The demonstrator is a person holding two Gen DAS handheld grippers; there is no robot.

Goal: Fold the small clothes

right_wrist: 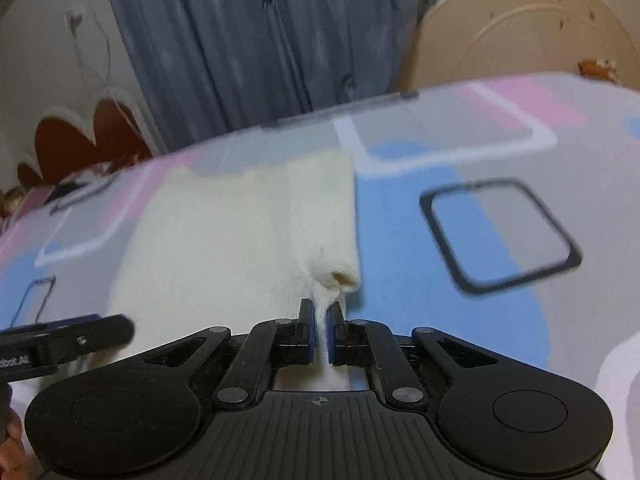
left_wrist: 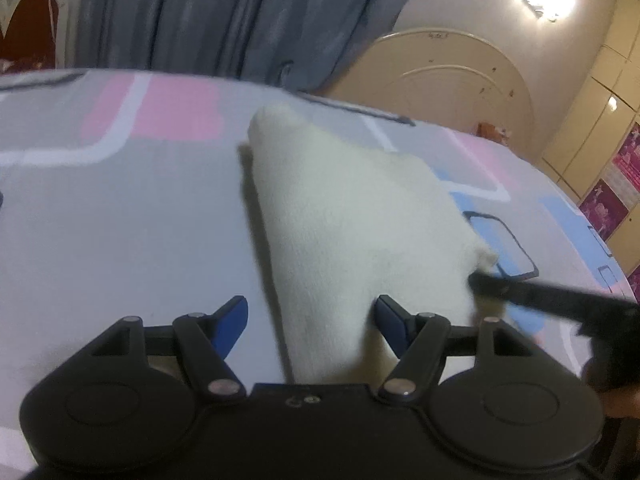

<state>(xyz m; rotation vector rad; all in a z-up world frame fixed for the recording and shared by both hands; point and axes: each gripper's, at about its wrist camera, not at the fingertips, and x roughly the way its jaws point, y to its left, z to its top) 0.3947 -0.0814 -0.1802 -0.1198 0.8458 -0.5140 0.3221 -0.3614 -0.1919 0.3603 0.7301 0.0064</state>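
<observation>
A small cream-white knit garment (left_wrist: 352,216) lies on the patterned bed sheet (left_wrist: 120,220). My left gripper (left_wrist: 310,316) is open, its blue-padded jaws wide apart, with the near end of the garment lying between them. My right gripper (right_wrist: 319,320) is shut on the near right corner of the garment (right_wrist: 248,240), the fabric bunched just above its fingertips. In the left wrist view the right gripper (left_wrist: 486,282) reaches in from the right at the garment's right corner. In the right wrist view the left gripper's finger (right_wrist: 64,338) shows at the lower left.
The sheet is grey with pink, blue and white shapes and dark square outlines (right_wrist: 500,236). Grey curtains (left_wrist: 224,16) hang behind the bed. A cream headboard (left_wrist: 448,76) stands at the right. A wardrobe (left_wrist: 600,92) is at the far right.
</observation>
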